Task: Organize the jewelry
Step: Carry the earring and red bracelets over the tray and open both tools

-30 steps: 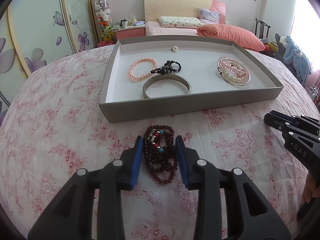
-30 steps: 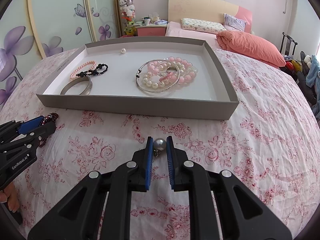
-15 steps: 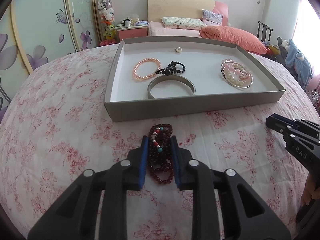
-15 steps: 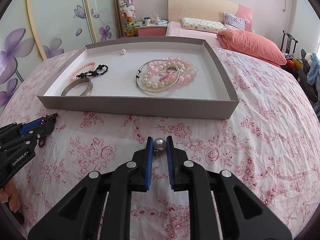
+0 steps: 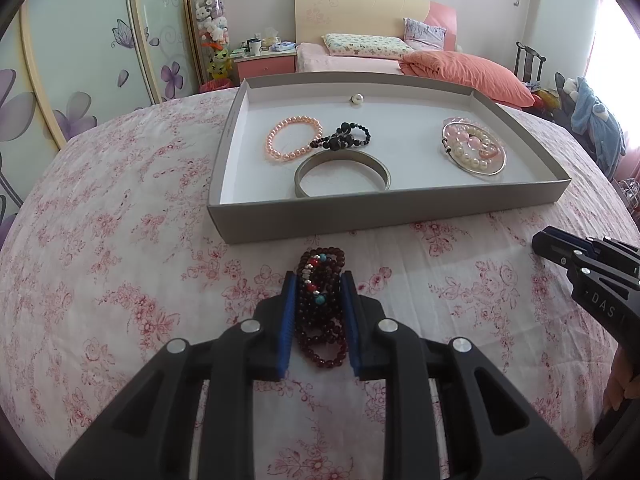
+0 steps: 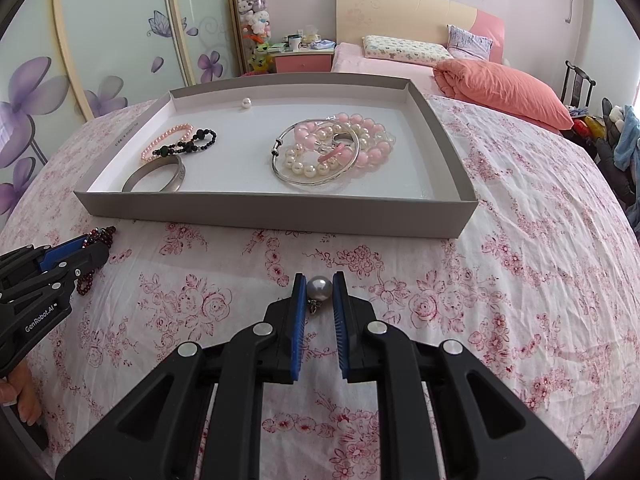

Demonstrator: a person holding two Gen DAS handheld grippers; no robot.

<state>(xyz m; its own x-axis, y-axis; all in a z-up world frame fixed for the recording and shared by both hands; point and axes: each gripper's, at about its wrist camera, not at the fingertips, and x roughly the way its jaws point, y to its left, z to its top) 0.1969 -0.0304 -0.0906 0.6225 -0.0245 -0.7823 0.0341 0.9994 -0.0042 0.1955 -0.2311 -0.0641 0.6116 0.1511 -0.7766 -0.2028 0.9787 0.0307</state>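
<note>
A grey tray lies on the floral cloth and also shows in the right wrist view. It holds a pink pearl bracelet, a black bead bracelet, a silver bangle, a pile of pearl bracelets and a loose pearl. My left gripper is shut on a dark red bead bracelet lying on the cloth in front of the tray. My right gripper is shut on a grey pearl earring just above the cloth.
The table has a pink floral cloth and falls away at the sides. A bed with an orange pillow stands behind the tray. Each gripper shows at the edge of the other's view, the right gripper and the left gripper.
My left gripper's fingers have closed in on the dark red bracelet and now press its sides. The right gripper has stayed still with the earring.
</note>
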